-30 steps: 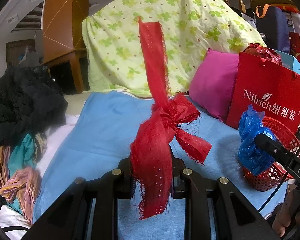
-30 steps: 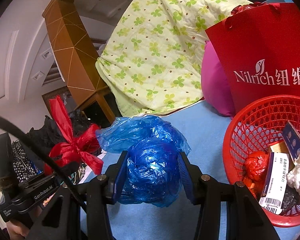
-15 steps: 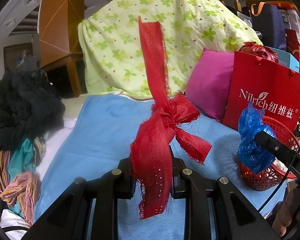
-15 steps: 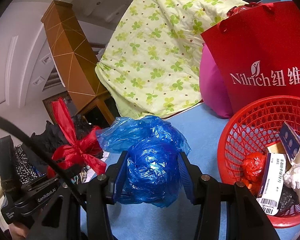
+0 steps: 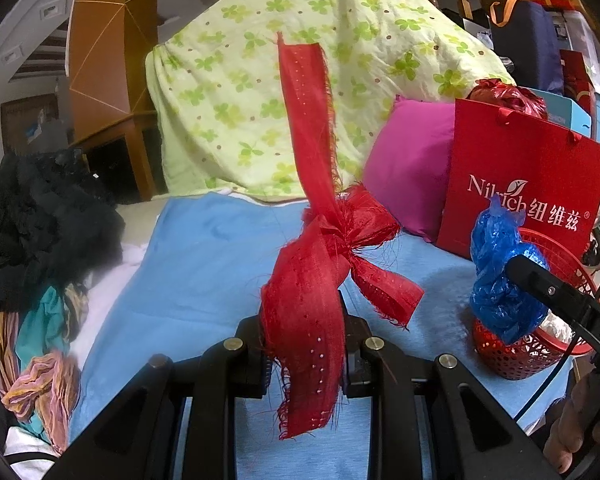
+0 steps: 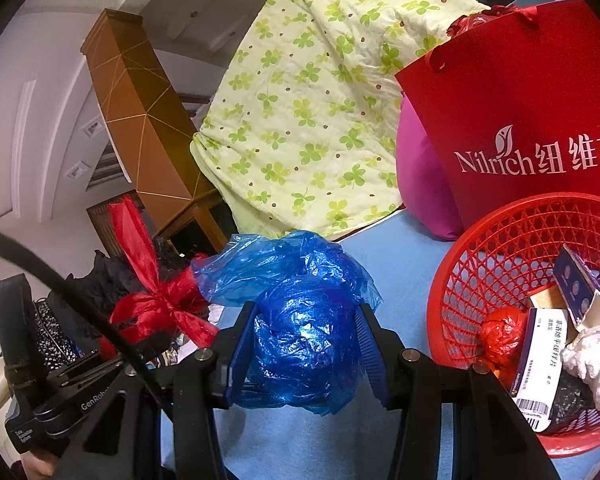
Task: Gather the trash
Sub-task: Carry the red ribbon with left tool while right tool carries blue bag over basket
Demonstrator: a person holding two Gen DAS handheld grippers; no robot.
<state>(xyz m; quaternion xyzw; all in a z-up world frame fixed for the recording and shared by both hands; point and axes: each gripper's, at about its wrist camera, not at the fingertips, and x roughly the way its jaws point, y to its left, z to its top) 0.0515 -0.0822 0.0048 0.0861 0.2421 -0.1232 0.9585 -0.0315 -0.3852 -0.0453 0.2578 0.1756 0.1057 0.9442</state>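
Both jaws clamped | left: red ribbon (image 5: pixel 312 292) | right: blue bag (image 6: pixel 304 340)

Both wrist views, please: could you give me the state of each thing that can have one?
Left gripper: shut on the red ribbon bow.
Red ribbon bow: tied, frayed, held above the bed.
Right gripper: shut on the blue plastic bag.
Blue plastic bag: crumpled into a ball, not yet in the basket.
Red basket: upright, partly filled with trash.
Red paper bag: upright, stuffed.
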